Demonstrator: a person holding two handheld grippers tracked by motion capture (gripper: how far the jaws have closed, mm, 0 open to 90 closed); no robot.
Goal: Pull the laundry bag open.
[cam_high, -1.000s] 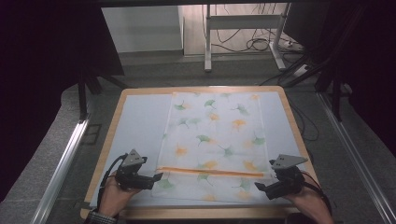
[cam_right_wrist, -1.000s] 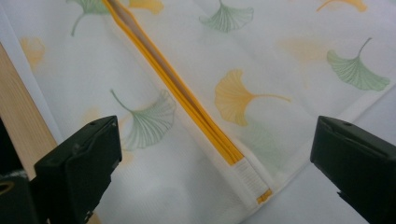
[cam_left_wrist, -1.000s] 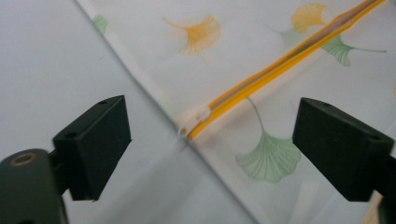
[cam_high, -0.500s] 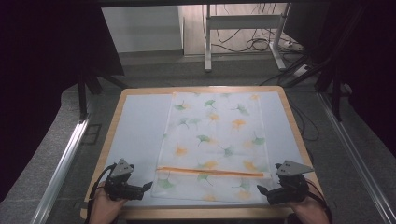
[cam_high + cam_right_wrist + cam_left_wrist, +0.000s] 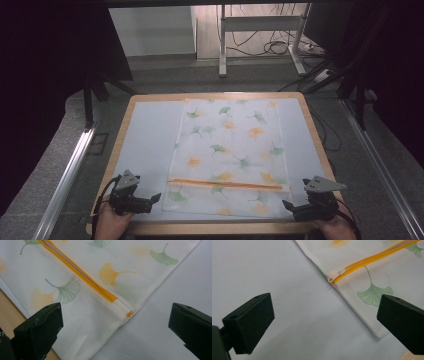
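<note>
Both hands have drawn back toward the near edge of the table since the earlier frame, away from the fabric. In the high view the left gripper (image 5: 152,198) sits off the near left corner of the white mesh laundry bag printed with green and orange ginkgo leaves (image 5: 227,150), and the right gripper (image 5: 287,205) sits by its near right corner. The left gripper's jaws have just been opening and now stand wide, with nothing pressed between them; in the left gripper view bare pale grey mat (image 5: 287,305) lies between them, with the bag's corner by the right jaw. The right gripper's jaws also stand wide apart, over the bag's edge without pinching it. The bag lies flat in the middle of the mat, inside the light wooden table frame (image 5: 120,145). Its orange zipper (image 5: 225,183) runs across the near part of the bag, and the small white zipper pull (image 5: 341,271) rests at the left end.
</note>
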